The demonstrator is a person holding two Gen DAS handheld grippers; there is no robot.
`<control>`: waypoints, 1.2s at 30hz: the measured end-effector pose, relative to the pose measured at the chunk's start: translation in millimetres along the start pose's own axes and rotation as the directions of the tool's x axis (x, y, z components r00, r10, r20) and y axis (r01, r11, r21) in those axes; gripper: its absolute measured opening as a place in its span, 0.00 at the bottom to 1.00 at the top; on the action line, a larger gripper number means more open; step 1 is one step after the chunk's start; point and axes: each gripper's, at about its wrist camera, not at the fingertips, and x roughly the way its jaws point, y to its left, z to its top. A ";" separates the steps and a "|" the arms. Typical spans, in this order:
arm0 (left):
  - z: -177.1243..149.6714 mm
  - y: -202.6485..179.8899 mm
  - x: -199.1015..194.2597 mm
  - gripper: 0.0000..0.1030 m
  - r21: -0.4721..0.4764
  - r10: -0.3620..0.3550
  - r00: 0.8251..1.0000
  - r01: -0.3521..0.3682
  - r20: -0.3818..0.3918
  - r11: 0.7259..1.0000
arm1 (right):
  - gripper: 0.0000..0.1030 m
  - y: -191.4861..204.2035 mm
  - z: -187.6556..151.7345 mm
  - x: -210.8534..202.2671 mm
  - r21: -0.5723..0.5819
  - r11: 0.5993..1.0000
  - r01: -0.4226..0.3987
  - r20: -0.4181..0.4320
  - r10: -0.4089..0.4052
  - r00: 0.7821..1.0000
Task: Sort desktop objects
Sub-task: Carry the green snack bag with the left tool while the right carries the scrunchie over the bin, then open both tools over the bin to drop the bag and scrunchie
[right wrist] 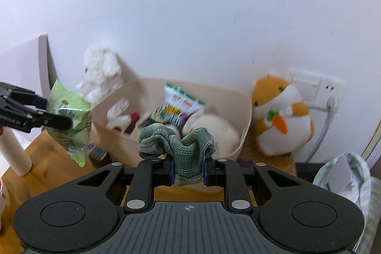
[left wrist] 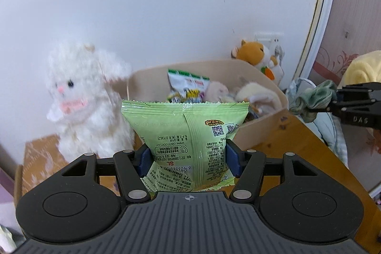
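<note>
Gripping snack packet (left wrist: 185, 135) | left fingers (left wrist: 144, 160); right fingers (right wrist: 168, 170) pinch scrunchie (right wrist: 177, 144)

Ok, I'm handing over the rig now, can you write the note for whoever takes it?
Left tool: shut on the green snack bag, held in the air.
Right tool: shut on the green scrunchie, also in the air.
Bin: against the wall ahead, already holding snack packs and soft toys.
White plush and hamster plush stand outside the bin.
Left: drop both items, probably into the bin.
</note>
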 end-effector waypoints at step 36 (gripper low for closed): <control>64.9 4.1 98.5 0.75 -0.035 0.107 0.993 -0.109 -0.042 0.993 | 0.76 21.7 64.8 141.5 -0.125 0.976 0.179 -0.051 -0.186 0.981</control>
